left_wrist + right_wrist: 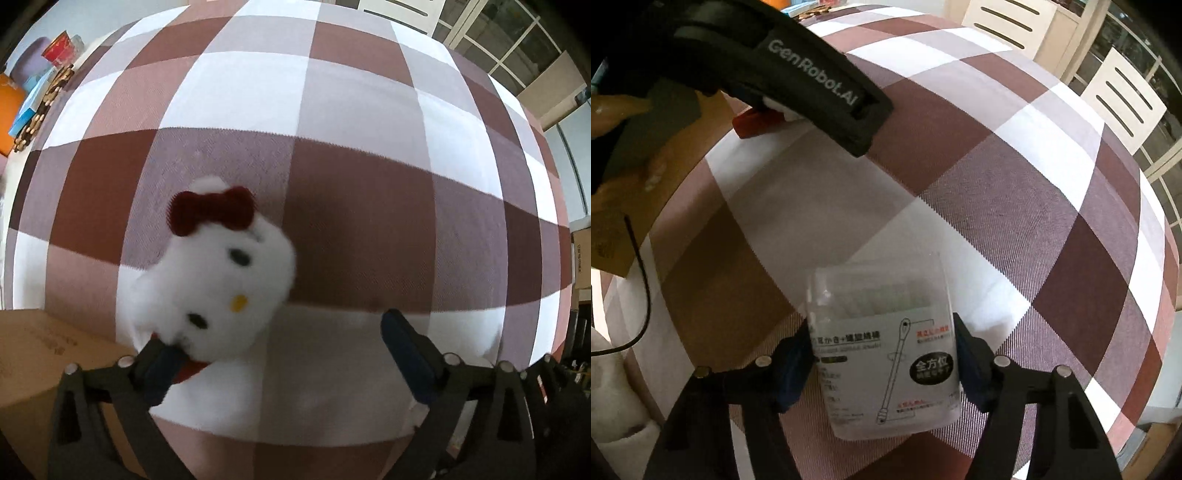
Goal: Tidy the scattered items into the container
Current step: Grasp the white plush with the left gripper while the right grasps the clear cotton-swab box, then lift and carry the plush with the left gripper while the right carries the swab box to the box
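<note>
On the checked cloth of the desk (351, 110), two pickups are at different stages. Seen from the left wrist, the left tool (280, 354) stands wide apart, pointing down over a white plush cat (218, 280) with a red bow; one finger touches the toy's lower edge, the other is well clear, so nothing is gripped. A cardboard box (40, 362), probably the container, sits just beside the toy at the lower left. Seen from the right wrist, the right tool (882, 354) brackets a clear box of cotton swabs (886, 347), its pads at both side walls, apparently clamped on it. The step in hand is grasping. Next, the left tool should centre on the plush and close, while the right lifts the swab box toward the cardboard box.
</note>
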The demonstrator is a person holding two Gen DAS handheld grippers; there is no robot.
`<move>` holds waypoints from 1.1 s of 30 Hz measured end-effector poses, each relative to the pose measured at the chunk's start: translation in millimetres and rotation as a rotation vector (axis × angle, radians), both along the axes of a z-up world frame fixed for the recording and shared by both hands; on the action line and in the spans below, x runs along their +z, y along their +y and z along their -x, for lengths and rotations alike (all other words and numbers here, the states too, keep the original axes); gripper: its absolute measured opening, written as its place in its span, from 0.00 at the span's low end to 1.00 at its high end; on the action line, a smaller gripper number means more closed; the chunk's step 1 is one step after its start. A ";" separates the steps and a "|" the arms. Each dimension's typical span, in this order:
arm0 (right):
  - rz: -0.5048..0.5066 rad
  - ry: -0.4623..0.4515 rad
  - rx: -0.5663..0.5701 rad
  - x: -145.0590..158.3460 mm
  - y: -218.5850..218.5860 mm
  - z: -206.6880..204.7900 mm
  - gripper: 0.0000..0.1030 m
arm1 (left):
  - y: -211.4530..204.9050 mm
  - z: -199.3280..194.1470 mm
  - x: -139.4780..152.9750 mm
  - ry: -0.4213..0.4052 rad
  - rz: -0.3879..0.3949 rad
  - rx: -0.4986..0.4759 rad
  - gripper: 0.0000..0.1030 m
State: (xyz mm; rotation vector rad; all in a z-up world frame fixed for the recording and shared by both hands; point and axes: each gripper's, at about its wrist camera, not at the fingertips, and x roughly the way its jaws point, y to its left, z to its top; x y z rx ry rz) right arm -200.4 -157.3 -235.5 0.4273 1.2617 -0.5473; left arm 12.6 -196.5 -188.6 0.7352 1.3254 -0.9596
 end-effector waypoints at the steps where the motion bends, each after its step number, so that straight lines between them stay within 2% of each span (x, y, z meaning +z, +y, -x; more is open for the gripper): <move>1: 0.000 -0.002 0.000 0.4 0.3 0.7 0.66 | -0.8 -2.1 0.1 -0.006 -0.002 0.004 0.99; 5: -0.006 -0.014 -0.016 2.5 0.2 3.5 0.65 | 1.8 -11.5 0.8 -0.007 0.018 0.035 0.97; 8: -0.034 -0.030 -0.056 4.6 -2.2 8.3 0.64 | 5.5 -10.8 5.1 -0.051 0.017 0.031 0.82; 10: -0.059 -0.042 -0.091 6.0 -3.8 13.0 0.64 | 8.2 -9.6 8.8 -0.095 0.011 0.007 0.67; 11: -0.074 -0.052 -0.109 6.8 -4.4 15.9 0.64 | 9.5 -9.9 10.8 -0.112 0.008 -0.004 0.57; 12: -0.090 -0.060 -0.126 7.5 -4.9 18.8 0.64 | 10.9 -11.2 13.2 -0.123 0.010 -0.009 0.42; 13: -0.100 -0.064 -0.140 8.0 -5.1 21.3 0.64 | 12.3 -13.4 15.5 -0.121 0.017 -0.008 0.35; 15: -0.110 -0.073 -0.167 9.0 -4.5 26.6 0.64 | 14.7 -19.8 18.5 -0.083 0.034 0.015 0.33; 17: -0.112 -0.083 -0.184 10.0 -2.8 31.6 0.64 | 15.6 -21.7 20.8 -0.082 0.041 0.034 0.32; 22: -0.128 -0.092 -0.233 14.1 2.5 45.5 0.64 | 15.9 -8.6 32.2 -0.053 0.097 0.023 0.31; 29: -0.158 -0.117 -0.349 27.2 9.7 76.9 0.64 | 8.7 26.7 57.1 0.000 0.122 -0.064 0.31; 33: -0.132 -0.104 -0.386 37.5 18.7 94.1 0.64 | 15.7 59.9 60.3 -0.011 0.106 -0.132 0.32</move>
